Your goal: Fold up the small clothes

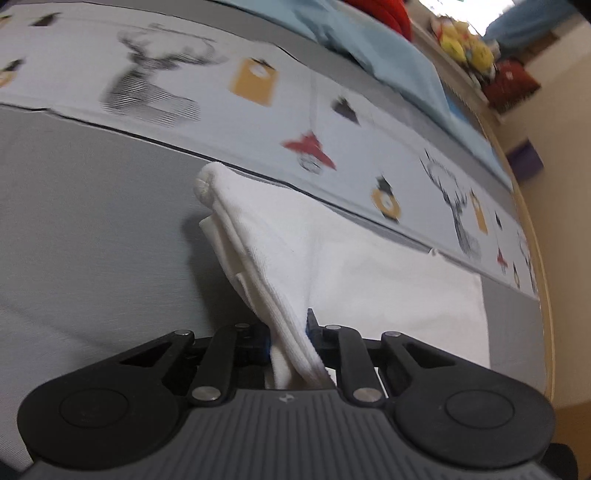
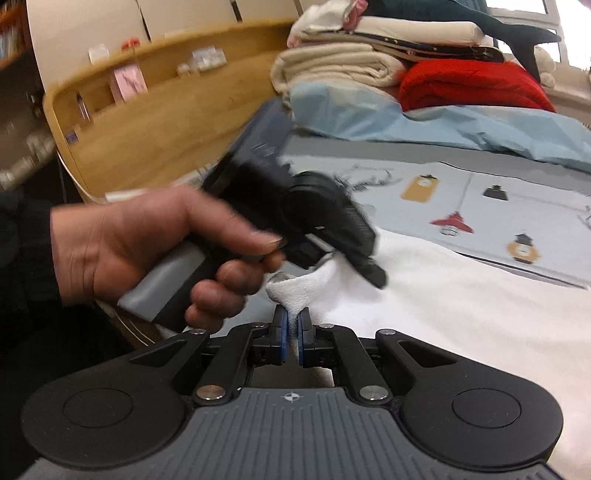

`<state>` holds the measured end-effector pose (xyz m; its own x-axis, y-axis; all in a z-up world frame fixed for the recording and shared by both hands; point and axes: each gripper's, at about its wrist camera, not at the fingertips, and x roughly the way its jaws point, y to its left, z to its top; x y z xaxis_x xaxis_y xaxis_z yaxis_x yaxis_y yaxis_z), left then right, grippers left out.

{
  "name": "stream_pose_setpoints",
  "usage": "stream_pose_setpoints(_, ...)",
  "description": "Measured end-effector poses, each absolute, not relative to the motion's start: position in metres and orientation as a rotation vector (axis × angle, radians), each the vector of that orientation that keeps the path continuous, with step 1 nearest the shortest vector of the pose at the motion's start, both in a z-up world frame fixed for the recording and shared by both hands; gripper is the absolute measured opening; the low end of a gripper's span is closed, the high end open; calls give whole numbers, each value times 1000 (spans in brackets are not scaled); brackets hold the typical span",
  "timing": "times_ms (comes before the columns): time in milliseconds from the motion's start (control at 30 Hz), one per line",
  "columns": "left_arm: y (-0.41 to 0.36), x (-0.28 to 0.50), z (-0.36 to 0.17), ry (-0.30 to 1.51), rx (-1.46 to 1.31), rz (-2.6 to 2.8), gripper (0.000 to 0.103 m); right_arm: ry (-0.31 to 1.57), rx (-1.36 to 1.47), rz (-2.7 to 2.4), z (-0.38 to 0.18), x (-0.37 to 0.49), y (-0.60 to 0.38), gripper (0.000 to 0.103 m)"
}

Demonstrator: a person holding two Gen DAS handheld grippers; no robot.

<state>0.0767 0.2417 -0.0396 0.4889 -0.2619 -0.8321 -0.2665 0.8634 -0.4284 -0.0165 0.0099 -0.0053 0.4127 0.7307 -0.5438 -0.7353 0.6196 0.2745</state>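
The left gripper (image 1: 290, 341) is clamped on a lifted fold of the white cloth (image 1: 332, 258), which lies on the bed (image 1: 92, 221) below its printed band (image 1: 258, 122). The right gripper (image 2: 291, 334) pinches a corner of the cloth; the left hand (image 2: 147, 247), blurred, seems just above it.

Bright window (image 1: 461, 7) glare at top; motion blur on bedding (image 1: 258, 110); fisheye edges curved.

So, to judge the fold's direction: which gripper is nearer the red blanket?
Left, probably. The left gripper grips the white cloth farther up the bed toward the red blanket; the right gripper pinches its near edge.
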Motion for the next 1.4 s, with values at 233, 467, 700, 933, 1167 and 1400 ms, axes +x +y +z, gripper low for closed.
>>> stream_pose_setpoints(233, 202, 93, -10, 1034, -495, -24, 16, 676, 25, 866, 4, -19, -25, 3)
stream_pose_setpoints(467, 78, 139, 14, 970, -424, -173, 15, 599, 84, 637, 18, -13, -121, 3)
stream_pose_setpoints(700, -28, 158, 18, 958, -385, -391, 31, 600, 151, 350, 19, -16, -222, 2)
stream_pose_setpoints(933, -9, 148, 24, 921, -440, -400, 32, 920, 85, 116, -38, 3, -243, 2)
stream_pose_setpoints(1167, 25, 134, 16, 1006, -354, -318, 32, 886, 250, 129, -41, 18, -244, 25)
stream_pose_setpoints(1400, 55, 114, 19, 1014, -321, -303, 32, 977, 413, 97, -70, 53, -251, 47)
